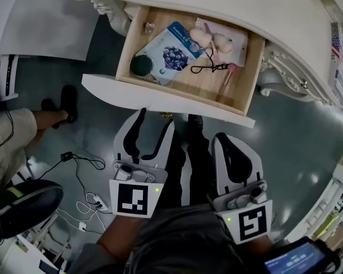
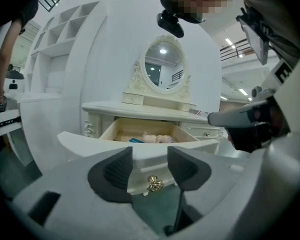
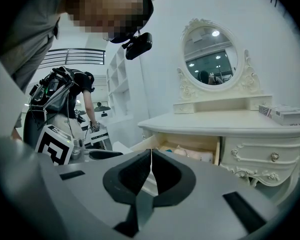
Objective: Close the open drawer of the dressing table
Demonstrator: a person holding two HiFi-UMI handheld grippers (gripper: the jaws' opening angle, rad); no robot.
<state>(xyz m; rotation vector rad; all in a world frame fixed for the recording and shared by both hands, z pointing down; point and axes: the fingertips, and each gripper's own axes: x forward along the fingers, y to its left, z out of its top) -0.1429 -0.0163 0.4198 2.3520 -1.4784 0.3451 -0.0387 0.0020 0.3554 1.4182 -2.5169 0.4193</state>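
Observation:
The white dressing table (image 1: 228, 4) has its wooden drawer (image 1: 240, 104) pulled out, and the white drawer front (image 1: 120, 89) faces me. Inside lie a blue packet (image 1: 168, 53), a dark round thing (image 1: 141, 65), pale soft items (image 1: 211, 39) and a black cord (image 1: 208, 68). My left gripper (image 1: 152, 124) is open just short of the drawer front. In the left gripper view the gold knob (image 2: 155, 184) shows between the jaws of the left gripper (image 2: 150, 161), still apart from them. My right gripper (image 1: 224, 138) is shut and empty, lower right of the drawer. The right gripper (image 3: 151, 156) points at the drawer (image 3: 190, 151).
An oval mirror (image 2: 162, 64) stands on the tabletop, and a small box (image 3: 285, 114) lies at its right end. Another person's leg and shoe (image 1: 60, 104) are at the left, with cables (image 1: 83, 170) on the floor and a black seat (image 1: 23, 204). Carved side drawers (image 3: 270, 156) flank the open one.

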